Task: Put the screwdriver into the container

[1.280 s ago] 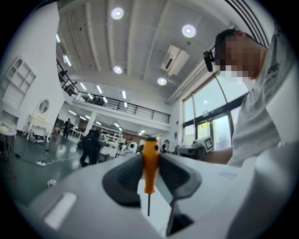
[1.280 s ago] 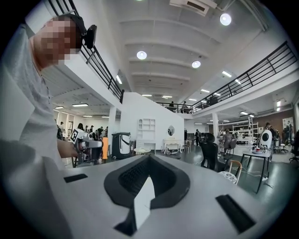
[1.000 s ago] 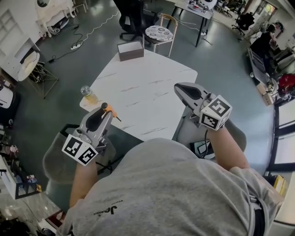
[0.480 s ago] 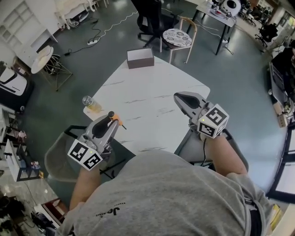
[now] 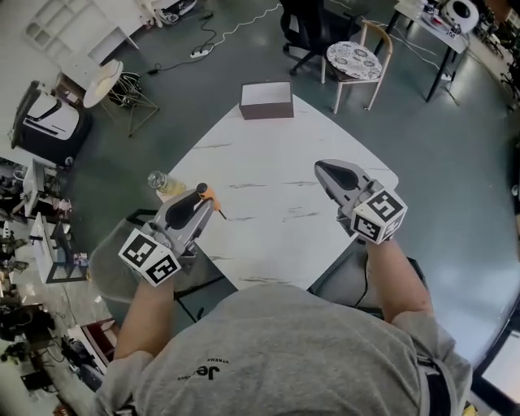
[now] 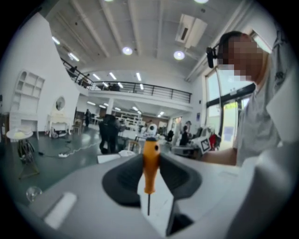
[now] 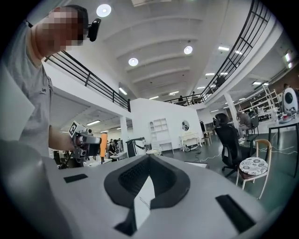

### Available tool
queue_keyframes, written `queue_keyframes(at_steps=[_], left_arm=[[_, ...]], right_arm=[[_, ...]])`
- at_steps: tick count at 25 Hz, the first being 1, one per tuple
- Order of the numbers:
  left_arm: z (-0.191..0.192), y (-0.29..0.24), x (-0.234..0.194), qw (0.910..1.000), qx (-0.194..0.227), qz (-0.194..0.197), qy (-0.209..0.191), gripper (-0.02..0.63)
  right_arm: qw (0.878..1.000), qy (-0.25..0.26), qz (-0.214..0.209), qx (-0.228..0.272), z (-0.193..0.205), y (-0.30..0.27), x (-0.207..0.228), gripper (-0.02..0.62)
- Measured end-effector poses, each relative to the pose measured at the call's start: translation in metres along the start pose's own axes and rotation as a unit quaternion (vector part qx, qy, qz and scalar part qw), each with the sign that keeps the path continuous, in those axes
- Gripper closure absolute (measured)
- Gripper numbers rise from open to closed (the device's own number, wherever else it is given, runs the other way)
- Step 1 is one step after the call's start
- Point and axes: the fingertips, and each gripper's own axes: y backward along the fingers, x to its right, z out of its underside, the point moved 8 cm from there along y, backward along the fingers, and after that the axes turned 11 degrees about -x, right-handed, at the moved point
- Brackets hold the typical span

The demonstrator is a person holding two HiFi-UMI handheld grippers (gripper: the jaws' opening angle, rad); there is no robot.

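screwdriver (image 6: 150, 161) clamped in l gripper (image 5: 201, 193)

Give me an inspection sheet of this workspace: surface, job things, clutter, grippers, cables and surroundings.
Surface: white marble-pattern table, mostly bare.
Job's things: orange-handled screwdriver, held off the table; open brown rectangular box at the table's far edge.
Clutter: clear plastic bottle of yellowish liquid at the table's left edge.
Grippers: left gripper, fingers shut on the screwdriver's handle; right gripper, fingers together, nothing between them.
Cables: white cable with power strip on the floor beyond the table.
Surroundings: wooden chair with patterned seat, black office chair, dark green floor.
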Motion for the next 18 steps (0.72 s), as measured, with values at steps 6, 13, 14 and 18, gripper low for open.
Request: queue_keyframes(at_steps=[6, 13, 14, 18], left_arm=[[-0.030, -0.032, -0.023, 0.9984, -0.032, 0.003, -0.047, 0.494], [-0.068, -0.066, -0.077, 0.9910, -0.053, 0.031, -0.119, 0.494], [-0.075, -0.071, -0.086, 0.9897, -0.056, 0.033, -0.128, 0.494], [-0.104, -0.094, -0.120, 0.9828, -0.080, 0.035, -0.163, 0.494]], right_arm=[[1.000, -0.006, 0.007, -0.001, 0.002, -0.015, 0.038, 0.586], [0.999, -0.006, 0.039, -0.012, -0.009, -0.046, 0.070, 0.586], [0.999, -0.005, 0.044, -0.014, -0.011, -0.050, 0.075, 0.586], [0.998, 0.006, 0.060, -0.025, -0.023, -0.070, 0.094, 0.586]])
